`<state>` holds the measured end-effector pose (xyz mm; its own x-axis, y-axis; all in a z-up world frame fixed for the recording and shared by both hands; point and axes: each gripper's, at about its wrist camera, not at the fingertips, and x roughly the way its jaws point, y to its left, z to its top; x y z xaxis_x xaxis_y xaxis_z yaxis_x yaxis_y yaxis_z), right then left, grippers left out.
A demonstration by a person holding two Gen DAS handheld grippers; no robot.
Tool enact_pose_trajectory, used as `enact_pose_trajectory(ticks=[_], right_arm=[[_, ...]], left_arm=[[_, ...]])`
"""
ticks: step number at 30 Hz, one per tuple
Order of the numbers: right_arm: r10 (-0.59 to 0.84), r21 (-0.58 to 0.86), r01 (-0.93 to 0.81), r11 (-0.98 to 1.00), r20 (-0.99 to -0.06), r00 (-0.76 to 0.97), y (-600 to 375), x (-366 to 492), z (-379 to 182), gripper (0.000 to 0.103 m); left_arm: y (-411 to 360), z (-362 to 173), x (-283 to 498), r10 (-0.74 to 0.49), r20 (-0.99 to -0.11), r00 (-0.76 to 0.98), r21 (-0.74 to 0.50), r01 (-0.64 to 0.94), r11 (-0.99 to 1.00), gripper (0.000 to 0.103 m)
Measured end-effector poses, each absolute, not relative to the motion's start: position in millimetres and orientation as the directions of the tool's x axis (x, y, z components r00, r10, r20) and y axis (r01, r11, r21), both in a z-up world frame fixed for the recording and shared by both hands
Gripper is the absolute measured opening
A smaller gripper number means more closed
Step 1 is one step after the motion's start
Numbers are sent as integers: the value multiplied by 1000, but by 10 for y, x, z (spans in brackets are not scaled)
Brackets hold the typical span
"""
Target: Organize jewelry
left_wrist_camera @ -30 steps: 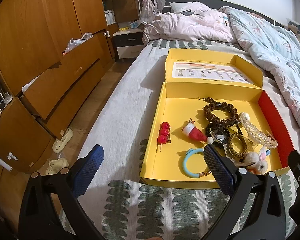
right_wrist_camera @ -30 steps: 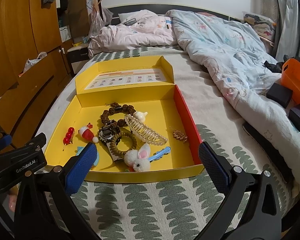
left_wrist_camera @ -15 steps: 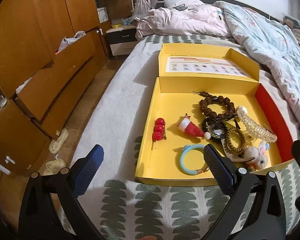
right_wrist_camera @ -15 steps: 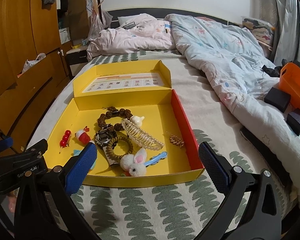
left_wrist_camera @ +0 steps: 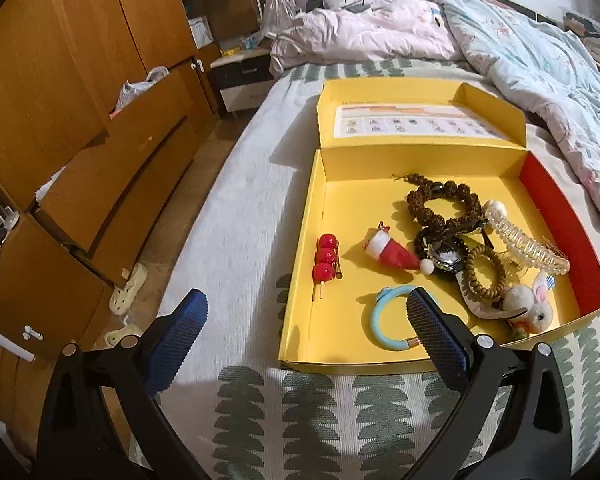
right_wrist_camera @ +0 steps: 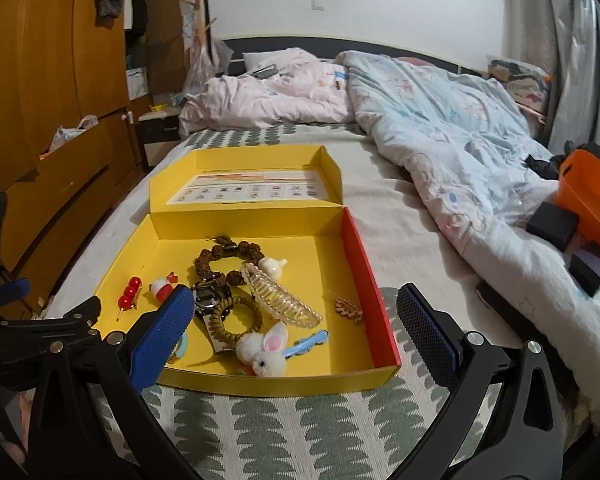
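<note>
The jewelry lies in a yellow box (left_wrist_camera: 300, 272) on the bed (left_wrist_camera: 236, 216), mostly piled at the right side of the box floor, and both grippers hover in front of the near wall with nothing in them; the left gripper (left_wrist_camera: 304, 332) and the right gripper (right_wrist_camera: 292, 336) each have the jaws spread wide. All pieces look light, so weight is probably no problem, but shape is. The clear clip (right_wrist_camera: 282, 300) seems stiff and slippery plastic, likely best pinched across its narrow body. The bead bracelet (left_wrist_camera: 440, 204) and the coil tie (left_wrist_camera: 484, 272) look flexible and partly tangled with the watch (left_wrist_camera: 446, 254), so lifting one may drag others. The blue bangle (left_wrist_camera: 384, 320) lies apart, rigid and thin, easy to take on its rim. The rabbit (right_wrist_camera: 264, 356) is soft and should squash safely. The cherry pin (left_wrist_camera: 326, 258) and the Santa hat (left_wrist_camera: 392, 254) lie separate at the left
</note>
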<state>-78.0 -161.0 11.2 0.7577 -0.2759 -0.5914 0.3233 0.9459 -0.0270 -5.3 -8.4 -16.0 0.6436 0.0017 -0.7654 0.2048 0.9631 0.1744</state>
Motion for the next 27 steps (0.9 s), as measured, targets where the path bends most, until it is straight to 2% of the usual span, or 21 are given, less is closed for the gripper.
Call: enact_pose_trajectory(ticks=[4,8,12,19,24,27], right_arm=[[-228,-14,283,959,-633,740,-1718,-627,48,100],[-127,67,232,970,-677,725,-1916,-454,-5,100],[-78,71,176,982,-696,713,-2018,-233,12,100],[31,106,74,992,-754,656,-2102,200,-29,100],[91,163,84,983,-830,550,-2212,447,-159,100],[96,158,74,985,-844,528,-2207,503,-164,100]], left_arm=[[-52,-189,36,5,-773,634,171,201,964,99],[-26,-223,126,0,-785,619,165,209,964,99],[-55,-229,194,-42,-805,592,130,246,960,99],[-400,-22,193,-89,-771,631,158,324,933,99],[-707,-107,271,-6,-794,608,270,361,893,99],[-794,-206,386,4,-845,534,248,385,889,99]])
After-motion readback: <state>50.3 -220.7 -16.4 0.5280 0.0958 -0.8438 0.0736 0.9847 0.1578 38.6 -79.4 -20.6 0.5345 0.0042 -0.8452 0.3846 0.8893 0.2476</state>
